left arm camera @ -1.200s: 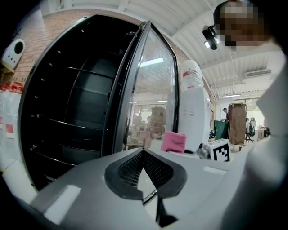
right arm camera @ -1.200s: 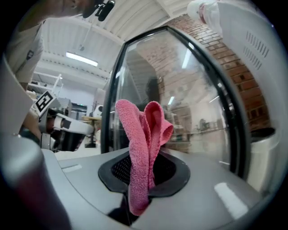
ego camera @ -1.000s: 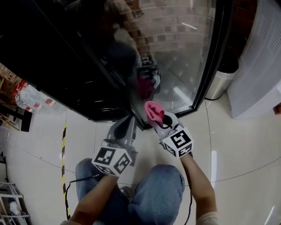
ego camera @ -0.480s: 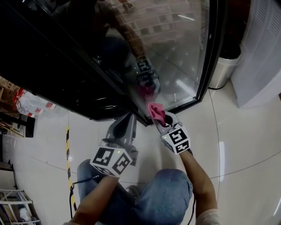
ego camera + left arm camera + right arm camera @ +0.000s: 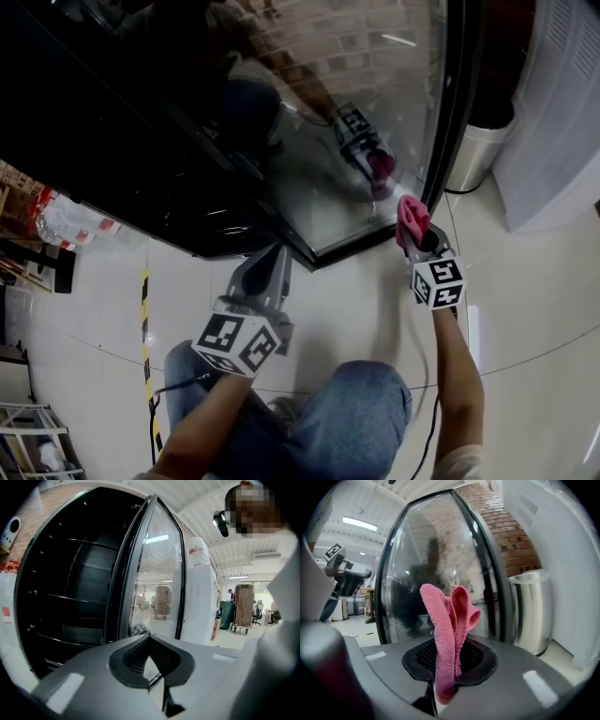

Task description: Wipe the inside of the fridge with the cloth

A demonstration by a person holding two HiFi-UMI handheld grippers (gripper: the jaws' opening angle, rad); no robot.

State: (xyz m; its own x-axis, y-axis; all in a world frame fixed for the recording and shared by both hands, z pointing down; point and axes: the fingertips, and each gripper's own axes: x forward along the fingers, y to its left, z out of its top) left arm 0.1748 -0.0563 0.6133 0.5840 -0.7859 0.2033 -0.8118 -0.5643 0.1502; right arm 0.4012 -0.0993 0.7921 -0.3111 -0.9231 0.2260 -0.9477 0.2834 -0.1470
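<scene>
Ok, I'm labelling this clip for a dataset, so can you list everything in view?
Black fridge with wire shelves: one, black, open, ahead-left.
Glass fridge door: one, black-framed, swung open.
Pink woven cloth: one, pink, pinched in the right gripper.
Round metal bin: one, silver, on the floor beyond the door.
Tall white cabinet: one, white, far right.
Striped floor tape: one strip, yellow-black, left floor.
Plastic-wrapped pack: one, clear with red, far left.
Left gripper: one, grey, shut, empty.
Right gripper: one, grey, shut on the cloth.
Person's legs: blue jeans, bottom.
</scene>
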